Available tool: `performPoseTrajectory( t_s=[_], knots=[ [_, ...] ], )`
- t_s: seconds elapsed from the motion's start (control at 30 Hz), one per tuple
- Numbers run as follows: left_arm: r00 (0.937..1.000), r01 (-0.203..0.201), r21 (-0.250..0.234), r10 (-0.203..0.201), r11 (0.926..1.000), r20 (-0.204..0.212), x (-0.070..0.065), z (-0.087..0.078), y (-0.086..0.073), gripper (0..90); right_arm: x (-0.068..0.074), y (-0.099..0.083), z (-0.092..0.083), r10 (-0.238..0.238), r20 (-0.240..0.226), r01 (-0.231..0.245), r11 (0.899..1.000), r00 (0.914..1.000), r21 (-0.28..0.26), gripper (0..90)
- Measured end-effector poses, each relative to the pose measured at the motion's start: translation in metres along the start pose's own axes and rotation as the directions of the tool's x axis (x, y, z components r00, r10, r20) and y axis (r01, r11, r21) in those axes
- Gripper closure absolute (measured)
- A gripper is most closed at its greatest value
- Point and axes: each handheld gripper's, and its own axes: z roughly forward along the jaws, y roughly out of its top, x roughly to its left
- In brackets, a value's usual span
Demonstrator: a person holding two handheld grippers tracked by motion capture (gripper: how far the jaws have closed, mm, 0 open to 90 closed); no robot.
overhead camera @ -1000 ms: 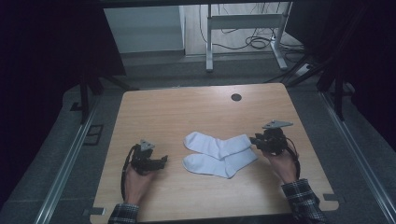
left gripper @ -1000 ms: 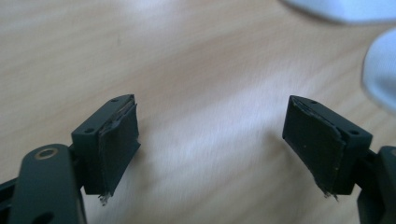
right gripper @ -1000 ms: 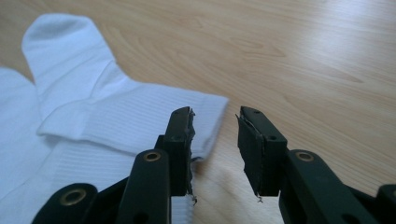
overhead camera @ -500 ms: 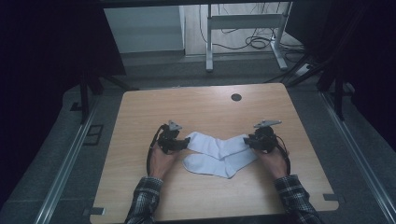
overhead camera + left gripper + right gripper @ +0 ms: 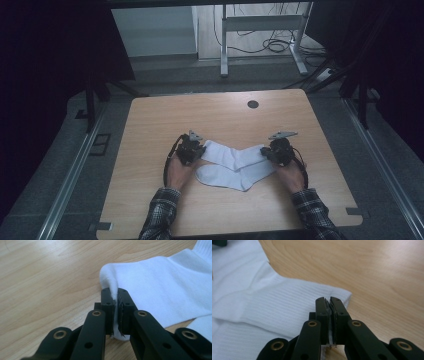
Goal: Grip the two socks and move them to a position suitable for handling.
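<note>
Two white socks lie crossed on the wooden table, on the near side of the small dark round hole in its top. The upper sock runs from the left gripper to the right one, and the lower sock lies just nearer the person, overlapping it. The left gripper sits at the upper sock's left end; in the left gripper view its jaws are pressed together on a raised fold of the smooth toe end. The right gripper sits at the sock's right end; in the right gripper view its jaws are closed on the edge of the ribbed cuff, with a sliver of white cloth between them. Both of the person's hands, in plaid sleeves, hold the grippers low at the table.
</note>
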Motion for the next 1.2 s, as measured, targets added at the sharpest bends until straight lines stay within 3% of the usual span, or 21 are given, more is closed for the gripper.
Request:
performPoseTrajectory(
  t_s=[0.2,0.43,0.67,0.87,1.03,1.1,1.2],
  knots=[
    [1.0,0.003,-0.044,-0.003,0.999,0.006,-0.002,-0.023,0.008,84.9,-0.002,0.009,-0.02,-0.002,-0.001,0.001,0.998,1.0,-0.061,85.4],
    [0.9996,-0.014,-0.079,0.016,0.9968,0.024,-0.018,-0.061,0.009,84.2,0.006,0.016,-0.051,-0.044,-0.007,0.043,0.993,0.999,-0.109,85.4],
    [0.9981,-0.036,-0.065,0.039,0.9972,0.047,-0.046,-0.084,-0.014,83.6,0.02,0.004,-0.073,-0.085,-0.037,0.081,0.99,0.9957,-0.113,85.3],
    [0.998,-0.022,-0.048,0.025,0.9986,0.058,-0.057,-0.079,-0.039,83.3,0.027,-0.014,-0.065,-0.096,-0.064,0.091,0.993,0.9934,-0.081,85.2],
    [0.9994,-0.031,-0.015,0.031,0.9994,0.016,-0.063,-0.064,-0.052,66.4,0.021,-0.028,-0.048,-0.083,-0.055,0.081,0.996,0.995,-0.047,84.4],
    [0.9996,-0.029,-0.008,0.029,0.9995,0.001,-0.063,-0.061,-0.054,50.4,0.017,-0.032,-0.042,-0.076,-0.05,0.074,0.997,0.9959,-0.035,82.6],
    [0.9999,-0.01,-0.032,0.01,0.9994,-0.014,-0.06,-0.064,-0.055,38.0,0.014,-0.034,-0.038,-0.075,-0.031,0.074,0.997,0.9967,-0.023,72.8]
  ],
)
